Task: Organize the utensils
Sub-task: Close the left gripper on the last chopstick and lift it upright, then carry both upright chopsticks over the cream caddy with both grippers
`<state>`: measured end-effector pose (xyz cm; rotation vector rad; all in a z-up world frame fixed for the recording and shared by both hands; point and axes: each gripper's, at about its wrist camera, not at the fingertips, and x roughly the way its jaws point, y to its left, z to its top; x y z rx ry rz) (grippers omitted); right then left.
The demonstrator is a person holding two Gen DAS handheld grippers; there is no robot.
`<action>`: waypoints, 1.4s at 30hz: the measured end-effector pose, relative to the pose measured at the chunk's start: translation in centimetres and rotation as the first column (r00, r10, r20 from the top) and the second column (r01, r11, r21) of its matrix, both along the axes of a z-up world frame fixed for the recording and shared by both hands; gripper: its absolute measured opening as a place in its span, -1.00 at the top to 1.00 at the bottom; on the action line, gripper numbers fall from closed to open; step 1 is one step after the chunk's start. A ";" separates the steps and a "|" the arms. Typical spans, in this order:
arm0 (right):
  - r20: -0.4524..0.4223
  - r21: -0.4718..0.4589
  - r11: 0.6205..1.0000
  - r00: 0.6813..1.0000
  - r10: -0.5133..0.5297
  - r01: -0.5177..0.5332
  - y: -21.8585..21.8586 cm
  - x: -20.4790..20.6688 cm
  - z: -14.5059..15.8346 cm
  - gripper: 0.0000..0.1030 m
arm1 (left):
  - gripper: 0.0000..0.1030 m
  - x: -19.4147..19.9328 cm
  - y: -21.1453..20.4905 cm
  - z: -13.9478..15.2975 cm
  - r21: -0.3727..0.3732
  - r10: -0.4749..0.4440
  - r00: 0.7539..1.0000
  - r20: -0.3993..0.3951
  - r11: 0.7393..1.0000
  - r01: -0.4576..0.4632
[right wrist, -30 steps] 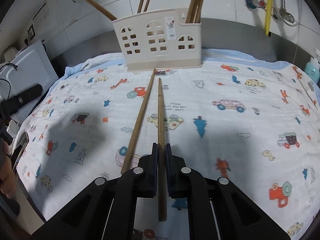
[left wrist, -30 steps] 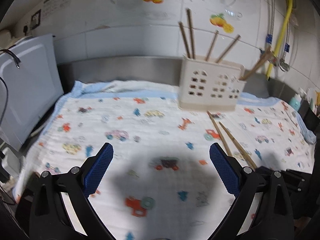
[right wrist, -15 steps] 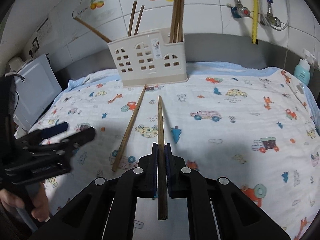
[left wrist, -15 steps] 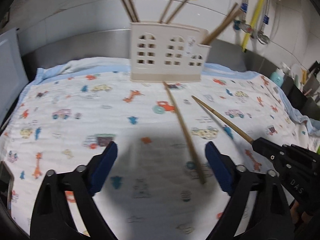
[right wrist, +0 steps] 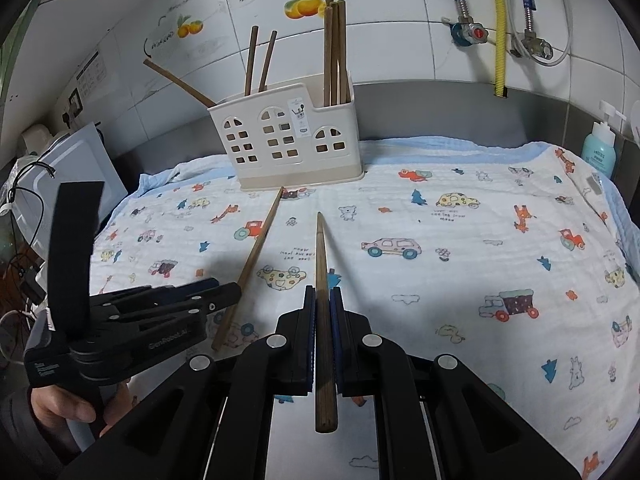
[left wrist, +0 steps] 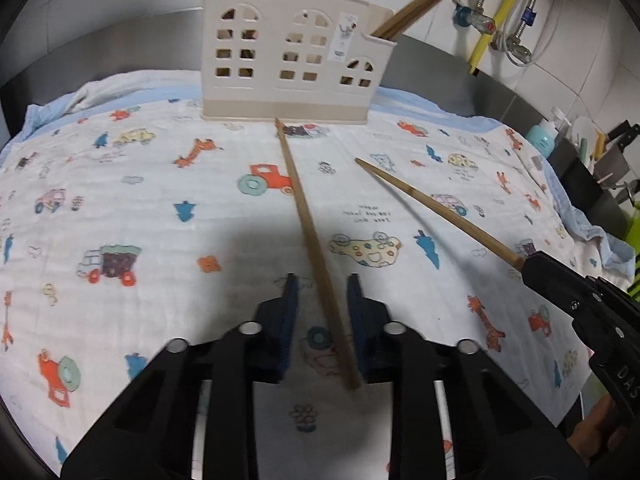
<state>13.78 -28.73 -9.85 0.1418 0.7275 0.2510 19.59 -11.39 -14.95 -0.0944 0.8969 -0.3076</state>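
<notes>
Two tongs (left wrist: 320, 284) (right wrist: 323, 294), two chopsticks (left wrist: 308, 224) (right wrist: 322, 280)

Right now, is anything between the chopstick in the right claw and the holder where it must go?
Nothing visible blocks it. The chopstick in the right claw points over bare cloth toward the holder. The loose chopstick and left claw lie to its left.
</notes>
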 end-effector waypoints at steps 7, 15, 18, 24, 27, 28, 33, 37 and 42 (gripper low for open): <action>0.001 -0.004 1.000 1.000 0.002 -0.002 -0.1 0.2 0.0 0.86 | 0.71 0.7 -0.3 -0.5 0.013 0.025 1.000 -0.017 1.000 -0.025; 0.016 -0.019 1.000 1.000 0.009 -0.008 0.1 0.2 0.8 0.86 | 0.86 1.1 -0.1 0.0 0.035 0.047 0.998 -0.042 0.998 -0.045; 0.033 -0.026 1.000 0.999 0.013 -0.013 0.1 0.1 1.6 0.86 | 0.88 0.8 0.7 0.9 0.018 0.022 0.999 -0.040 1.000 -0.021; 0.071 -0.029 0.999 0.997 0.021 -0.019 0.4 0.3 3.7 0.86 | 0.90 0.1 3.3 4.4 -0.044 0.030 0.999 0.034 0.999 -0.028; 0.084 -0.031 0.999 0.996 0.032 -0.030 0.7 0.6 4.7 0.86 | 0.90 -0.3 4.3 6.6 -0.076 0.024 0.995 0.100 0.997 -0.016; 0.087 -0.033 0.999 0.996 0.035 -0.032 0.8 0.8 5.0 0.86 | 0.90 -0.4 4.5 7.2 -0.076 0.021 0.993 0.117 0.997 -0.012; 0.098 -0.029 0.998 0.993 0.059 -0.056 1.2 1.7 6.8 0.86 | 0.90 -1.0 5.7 9.9 -0.089 0.005 0.980 0.198 0.996 0.013; 0.106 -0.035 0.996 0.991 0.084 -0.080 1.7 2.4 8.2 0.86 | 0.90 -0.9 6.4 11.3 -0.095 -0.005 0.971 0.239 0.995 0.028; 0.121 -0.051 0.993 0.986 0.111 -0.106 2.1 3.3 10.3 0.86 | 0.90 -0.6 7.0 12.9 -0.078 -0.021 0.962 0.271 0.996 0.044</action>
